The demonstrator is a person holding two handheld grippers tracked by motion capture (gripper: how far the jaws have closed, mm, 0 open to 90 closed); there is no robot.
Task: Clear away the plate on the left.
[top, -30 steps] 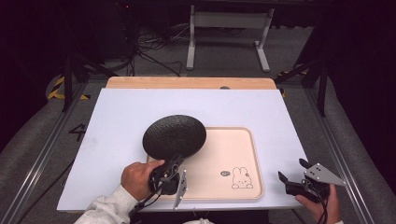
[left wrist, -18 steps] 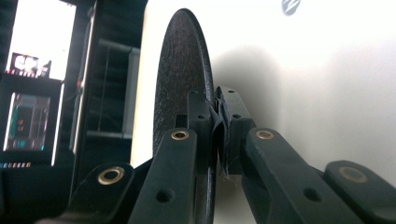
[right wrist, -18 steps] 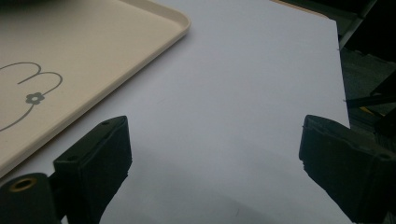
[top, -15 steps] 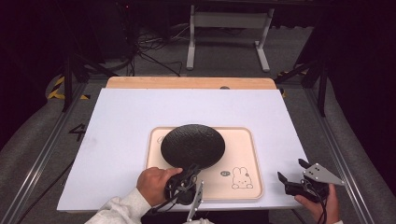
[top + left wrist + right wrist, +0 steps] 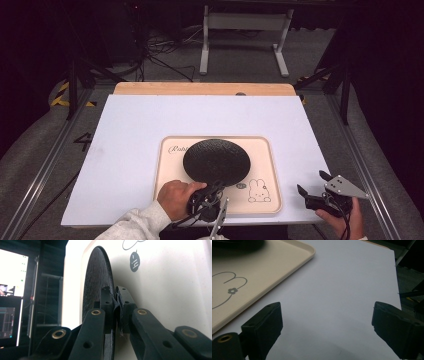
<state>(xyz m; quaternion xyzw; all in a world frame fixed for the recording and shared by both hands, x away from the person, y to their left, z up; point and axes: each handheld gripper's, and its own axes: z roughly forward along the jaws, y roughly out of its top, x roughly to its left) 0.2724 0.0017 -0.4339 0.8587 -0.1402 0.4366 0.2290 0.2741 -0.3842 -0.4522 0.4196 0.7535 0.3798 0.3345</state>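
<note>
The room around the table is dark: a grey floor with black cables (image 5: 160, 47), a light metal stand (image 5: 245, 30) behind the far edge, and yellow-and-black hazard tape (image 5: 62, 95) on the floor at the left. In the left gripper view, lit monitor screens (image 5: 12, 287) glow off to one side.

The table (image 5: 150, 125) has a pale lavender-white top with a strip of bare wood (image 5: 200, 88) along its far edge and metal rails (image 5: 45, 165) flanking it.

On the near middle of the top lies a cream tray (image 5: 262, 165) with rounded corners, printed with a bunny drawing (image 5: 259, 191) and some lettering.

A round black plate (image 5: 216, 161) with a textured surface sits over the tray's centre-left; whether it rests flat or is slightly raised cannot be told.

The left gripper (image 5: 212, 189), held in a hand (image 5: 175, 199) with a light grey sleeve (image 5: 135, 227), is clamped on the plate's near rim, its jaws pressed tight on the edge in the left gripper view.

The right gripper (image 5: 312, 192) sits at the table's near right corner, well apart from the tray, its jaws spread wide and holding nothing over bare tabletop.
</note>
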